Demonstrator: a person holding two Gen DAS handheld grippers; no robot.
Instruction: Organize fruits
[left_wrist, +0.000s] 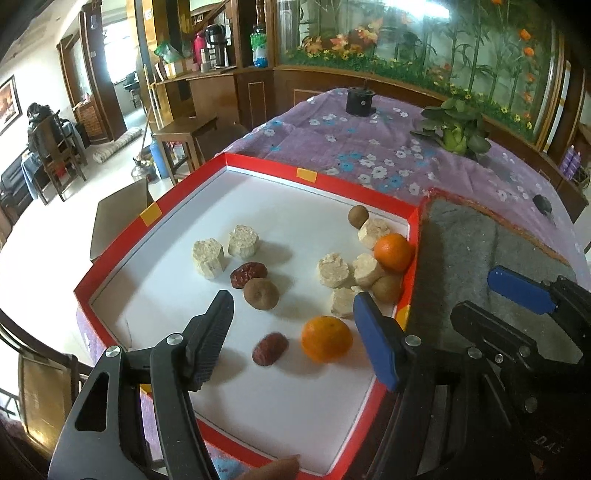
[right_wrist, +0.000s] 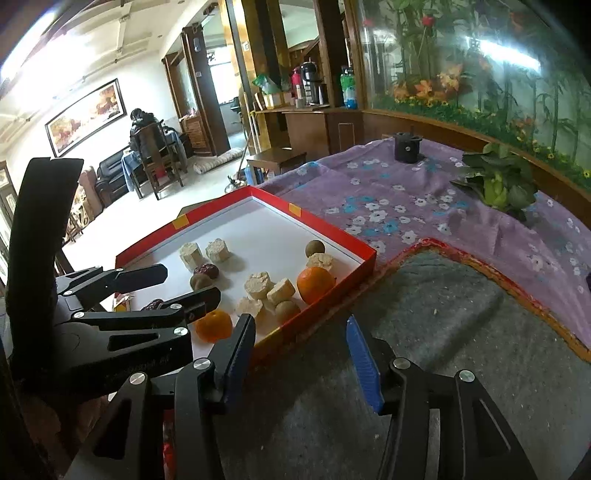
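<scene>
The red-walled tray with a white floor holds all the fruit. Near my left gripper, whose jaws stand wide apart and hold nothing, lie one orange, a dark red date just beside it, and a brown round fruit farther in. A second date touches that brown fruit, with two pale cut chunks behind it. Against the tray's right wall sits a second orange, crowded by more pale chunks and two further brown fruits, one at the far side, one at the near.

My right gripper hangs over the grey felt mat just beside the tray, jaws parted and empty, its blue pads facing inward. The tray's wall stands between it and the fruit.

A floral purple cloth covers the table; a potted plant and a black cylinder stand well apart from the tray.

Both oranges appear whole, glossy and unpeeled.
</scene>
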